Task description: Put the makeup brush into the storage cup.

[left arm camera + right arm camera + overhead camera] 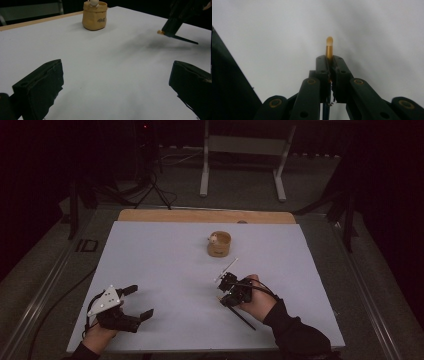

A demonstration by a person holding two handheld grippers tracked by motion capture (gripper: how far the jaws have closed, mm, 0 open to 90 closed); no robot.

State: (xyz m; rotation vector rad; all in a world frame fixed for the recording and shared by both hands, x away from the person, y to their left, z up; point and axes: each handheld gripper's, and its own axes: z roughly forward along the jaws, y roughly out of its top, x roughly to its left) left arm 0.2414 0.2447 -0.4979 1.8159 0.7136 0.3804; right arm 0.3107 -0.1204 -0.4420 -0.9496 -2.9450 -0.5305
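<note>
From the high view, the desk (165,270) is a smooth, matte white sheet with a strip of bare wood along its far edge. A small round tan pot (219,244), soft-looking like a little sack, sits toward the far edge near the middle, something pale poking from its mouth. The right gripper (226,287) is right of centre, closed on a thin brush (243,317) whose long axis runs diagonally, its dark handle trailing toward the near right corner. The left gripper (134,301) rests by the near left corner, its fingers spread wide.

In the left gripper view, two blocky black fingers (40,92) stand well apart over bare desk; the pot stands beyond, and the right gripper holds the brush at far right.

In the right gripper view, the fingers clamp a gold ferrule with a rounded amber tip (329,41), pointing straight away over the blurred white desk.
</note>
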